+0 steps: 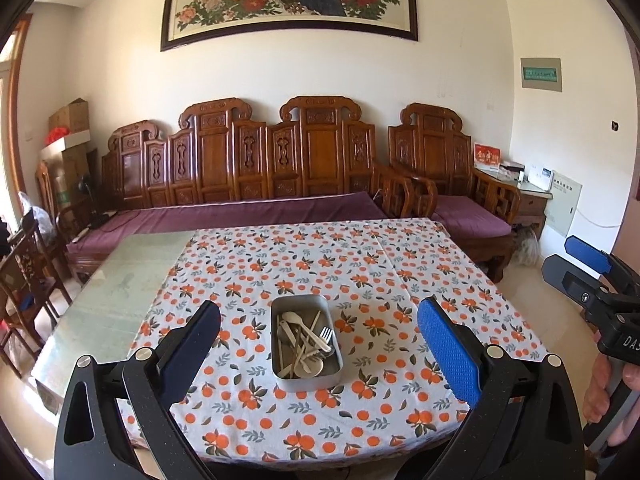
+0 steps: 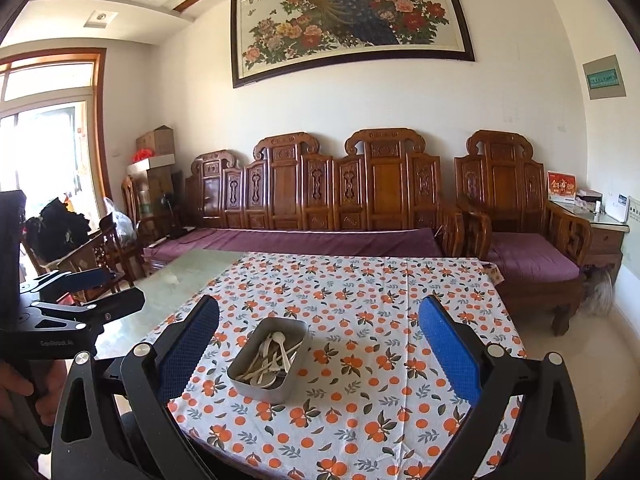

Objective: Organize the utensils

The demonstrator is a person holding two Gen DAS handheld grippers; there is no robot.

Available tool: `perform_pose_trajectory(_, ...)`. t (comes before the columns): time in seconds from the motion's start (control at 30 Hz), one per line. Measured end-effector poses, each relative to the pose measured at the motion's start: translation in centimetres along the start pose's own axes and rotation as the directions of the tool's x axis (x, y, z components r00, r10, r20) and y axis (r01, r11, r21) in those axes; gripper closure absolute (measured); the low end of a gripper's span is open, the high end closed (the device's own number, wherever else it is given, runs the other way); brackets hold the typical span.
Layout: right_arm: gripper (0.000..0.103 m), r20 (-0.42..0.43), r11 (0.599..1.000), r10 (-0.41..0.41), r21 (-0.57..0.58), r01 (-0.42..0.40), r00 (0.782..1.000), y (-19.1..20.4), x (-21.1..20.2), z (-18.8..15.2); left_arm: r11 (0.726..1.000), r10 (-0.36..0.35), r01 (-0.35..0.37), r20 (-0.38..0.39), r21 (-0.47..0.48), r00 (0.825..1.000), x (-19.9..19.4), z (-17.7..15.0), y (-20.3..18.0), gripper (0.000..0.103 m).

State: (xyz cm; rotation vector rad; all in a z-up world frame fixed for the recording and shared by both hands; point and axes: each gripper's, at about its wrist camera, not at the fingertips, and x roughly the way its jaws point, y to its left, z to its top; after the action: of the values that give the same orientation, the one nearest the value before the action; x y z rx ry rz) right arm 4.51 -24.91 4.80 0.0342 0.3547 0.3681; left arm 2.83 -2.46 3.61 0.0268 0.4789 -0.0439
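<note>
The utensils lie jumbled in a rectangular metal tin (image 1: 306, 336) that sits on the orange-print tablecloth (image 1: 360, 264) near the front edge of the worktop (image 1: 120, 280). The tangle is the main hazard: pale spoons (image 1: 294, 318), thin sticks that may be chopsticks, and a metal fork (image 1: 326, 336) cross one another, so pinching one piece will likely drag or flip its neighbours out of the tin. The tin looks light and its walls are shallow, so a pull at an angle could slide it on the cloth or tip it, and the cloth itself may ruck up. Thin, smooth handles may also slip from the padded tips. Both tongs are held above and short of the tin, pointing forward and down toward it. The left tongs (image 1: 318, 332) are spread wide with nothing between them, the tin framed in their gap. The right tongs (image 2: 318, 336) are likewise wide apart and empty, with the tin just left of their centre line. A hand (image 1: 604, 392) grips the right handle at the edge of the left view.
</note>
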Motion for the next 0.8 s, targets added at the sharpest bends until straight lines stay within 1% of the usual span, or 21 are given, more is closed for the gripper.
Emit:
perform_pose_trajectory(0.33,0.002,0.003,1.0,-0.006,-0.005,0.006,1.0,0.31,-0.62,0.11,1.0,-0.007,0.007,0.006,-0.004,1.0,-0.26,-0.01,-0.04,0.008)
perform_pose_trajectory(0.8,0.002,0.0,1.0,-0.004,-0.001,0.004,1.0,0.34,-0.4,0.15,1.0,-0.009,0.009,0.014,-0.003,1.0,-0.8,0.12,-0.59,0.008)
